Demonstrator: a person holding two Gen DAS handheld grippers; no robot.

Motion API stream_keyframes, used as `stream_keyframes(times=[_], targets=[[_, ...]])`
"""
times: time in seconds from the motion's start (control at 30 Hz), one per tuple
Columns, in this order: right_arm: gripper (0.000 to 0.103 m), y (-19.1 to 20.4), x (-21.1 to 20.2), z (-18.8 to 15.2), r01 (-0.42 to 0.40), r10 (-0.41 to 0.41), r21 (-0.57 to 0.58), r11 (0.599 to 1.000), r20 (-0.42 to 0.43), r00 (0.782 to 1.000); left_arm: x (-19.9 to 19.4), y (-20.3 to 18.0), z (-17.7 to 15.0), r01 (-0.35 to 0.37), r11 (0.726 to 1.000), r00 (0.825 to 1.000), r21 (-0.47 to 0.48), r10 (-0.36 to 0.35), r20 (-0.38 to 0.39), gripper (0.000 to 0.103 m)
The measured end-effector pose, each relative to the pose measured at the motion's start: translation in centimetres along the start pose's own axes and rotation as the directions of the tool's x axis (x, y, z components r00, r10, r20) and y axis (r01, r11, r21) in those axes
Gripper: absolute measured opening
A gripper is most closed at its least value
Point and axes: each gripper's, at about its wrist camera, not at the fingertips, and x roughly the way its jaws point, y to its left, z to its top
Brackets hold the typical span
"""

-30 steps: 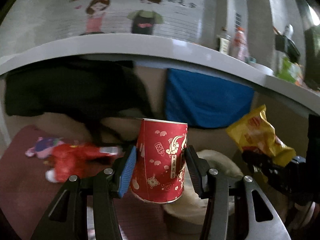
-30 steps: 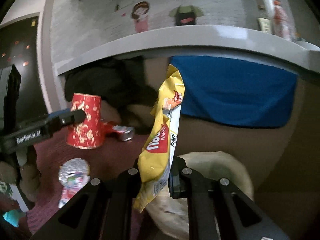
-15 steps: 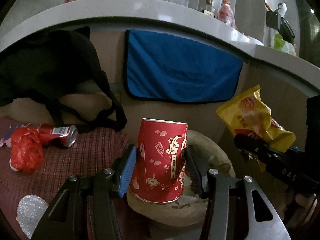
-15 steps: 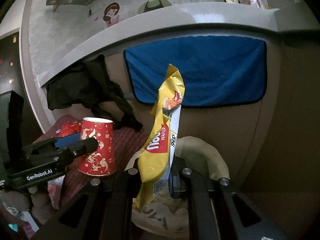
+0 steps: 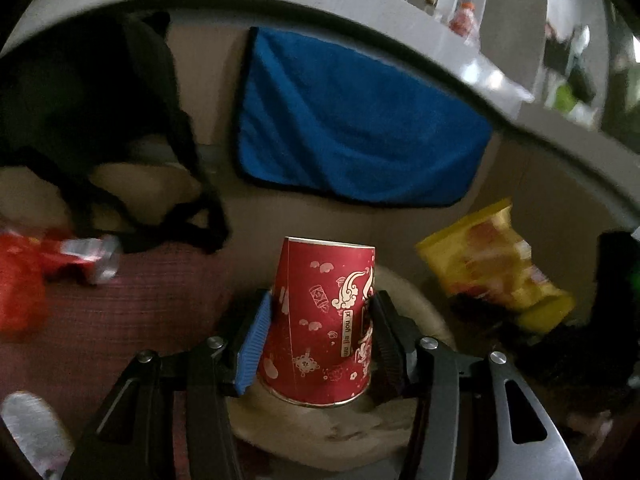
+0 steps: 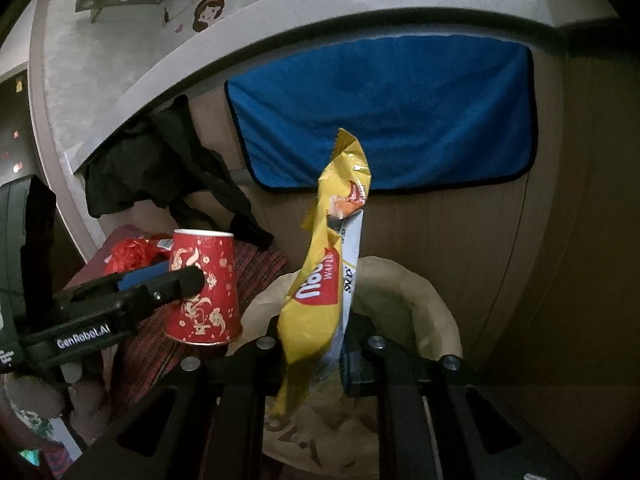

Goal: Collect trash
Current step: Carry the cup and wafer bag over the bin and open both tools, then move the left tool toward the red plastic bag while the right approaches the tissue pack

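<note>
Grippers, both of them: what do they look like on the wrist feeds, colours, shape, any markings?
The left gripper is black, with angular arms with cut-out slots, silver screw heads and ribbed finger pads, one blue and one black. The right wrist view shows white "GenRobot.AI" lettering on its side. The right gripper has the same black build and silver screws. No cables or sleeves are visible.

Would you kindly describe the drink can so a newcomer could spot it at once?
Start at the blue towel hanging on the back panel, then look down-left to the dark red checked cloth. The drink can lies on its side there, below the black bag's straps, its silver end setting it apart from the crumpled red wrapper beside it.
</note>
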Motion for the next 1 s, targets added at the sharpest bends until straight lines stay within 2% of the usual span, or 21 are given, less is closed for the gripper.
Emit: stream_keyframes(times=[0.03,0.07,0.1,0.2,0.33,0.53,0.67,0.77,0.87,0.97,1.0], targets=[[0.037,-0.2,0.4,0.0,0.002,-0.002,-0.004,1.000,-0.008,1.000,0.4,0.3,0.3,0.045,0.999,0.999,-0.011,-0.045,-0.014,0.055],[0.050,-0.4,0.7,-0.1,0.011,-0.011,0.000,1.000,-0.014,1.000,0.8,0.6,0.5,0.073,0.997,0.997,-0.020,-0.073,-0.031,0.058],[0.068,-0.7,1.0,-0.4,0.024,-0.024,0.013,1.000,-0.013,1.000,1.1,0.9,0.7,0.084,0.996,0.995,-0.035,-0.086,-0.044,0.058],[0.069,-1.3,1.4,-1.1,0.028,-0.027,0.039,0.999,-0.024,0.999,0.7,2.2,1.0,0.085,0.993,0.995,-0.083,-0.089,-0.036,0.060],[0.069,-1.2,0.8,-1.5,0.076,-0.076,0.036,0.996,-0.018,0.997,-1.2,3.0,1.7,0.076,0.992,0.997,-0.100,-0.076,0.004,0.060],[0.069,0.1,-1.0,-1.3,0.076,-0.077,0.055,0.996,0.007,0.997,-6.9,5.0,2.5,-0.016,0.997,0.996,-0.073,0.022,0.088,0.060],[0.069,2.4,-2.1,-1.0,0.033,-0.035,0.055,0.998,0.030,0.999,-12.1,7.2,2.4,-0.095,0.992,0.985,-0.084,0.105,0.135,0.060],[0.069,5.8,-2.5,-1.0,-0.019,0.018,0.030,0.999,0.039,0.999,-16.7,8.8,2.1,-0.146,0.985,0.971,-0.095,0.161,0.176,0.060],[0.069,9.2,-2.3,-1.2,-0.075,0.075,-0.002,0.997,0.028,0.997,-21.5,10.5,1.6,-0.209,0.973,0.949,-0.101,0.227,0.218,0.060],[0.069,13.6,-1.8,-1.6,-0.154,0.154,-0.050,0.987,-0.006,0.988,-25.9,12.6,1.0,-0.264,0.956,0.924,-0.129,0.289,0.249,0.060],[0.069,14.5,-1.7,-1.7,-0.166,0.165,-0.059,0.984,-0.012,0.986,-27.5,13.5,0.6,-0.293,0.945,0.911,-0.144,0.322,0.258,0.060]])
